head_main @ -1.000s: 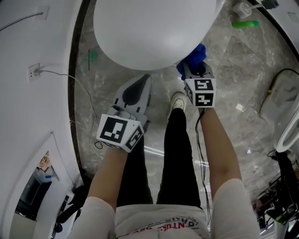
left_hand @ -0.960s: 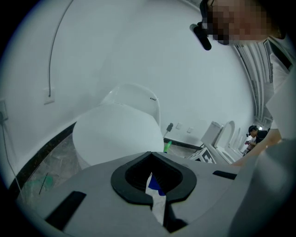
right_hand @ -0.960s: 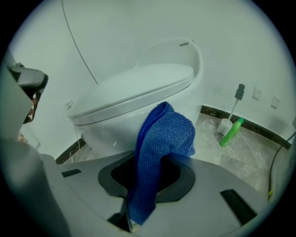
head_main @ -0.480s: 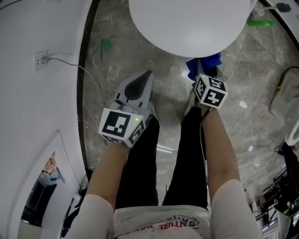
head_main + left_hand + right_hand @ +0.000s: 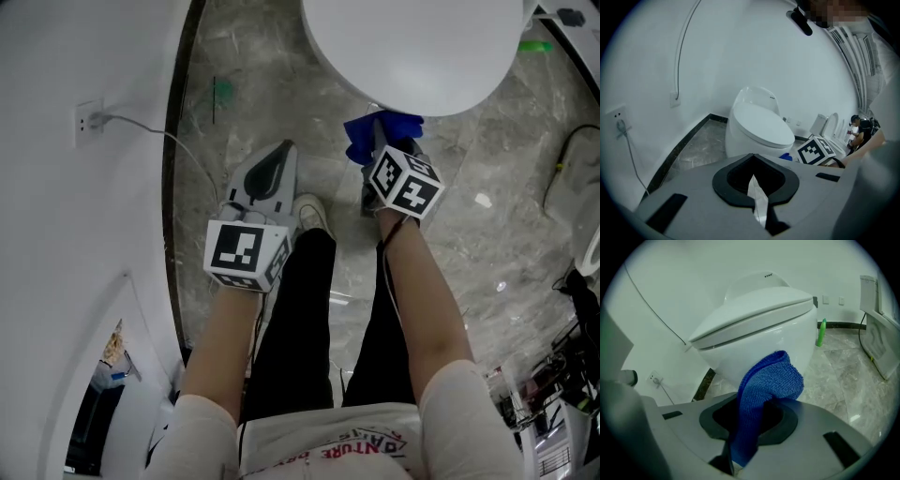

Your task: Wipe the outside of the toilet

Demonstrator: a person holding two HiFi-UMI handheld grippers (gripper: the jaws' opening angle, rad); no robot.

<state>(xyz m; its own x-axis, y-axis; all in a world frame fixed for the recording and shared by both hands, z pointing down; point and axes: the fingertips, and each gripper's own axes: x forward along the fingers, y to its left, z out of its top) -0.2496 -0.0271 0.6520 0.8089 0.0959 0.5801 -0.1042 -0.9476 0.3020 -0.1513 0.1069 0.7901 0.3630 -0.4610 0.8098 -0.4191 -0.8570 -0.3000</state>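
Note:
The white toilet (image 5: 422,47) with its lid down fills the top right of the head view. My right gripper (image 5: 380,150) is shut on a blue cloth (image 5: 373,133), which sits just below the toilet's front rim. In the right gripper view the blue cloth (image 5: 764,394) stands up from the shut jaws, close to the toilet bowl's (image 5: 759,329) outer wall. My left gripper (image 5: 279,159) hangs over the floor to the left of the toilet, shut with nothing in it. From the left gripper view the toilet (image 5: 759,126) stands ahead, apart from that gripper.
A wall socket with a cable (image 5: 91,120) is on the white wall at left. A green bottle (image 5: 820,333) stands on the marble floor beside the toilet. White fixtures (image 5: 572,187) and cables lie at right. The person's shoe (image 5: 309,211) and legs are between the grippers.
The right gripper with the blue cloth has slid leftward along the toilet's front rim. The person has shifted, so the toilet now sits further right in the head view.

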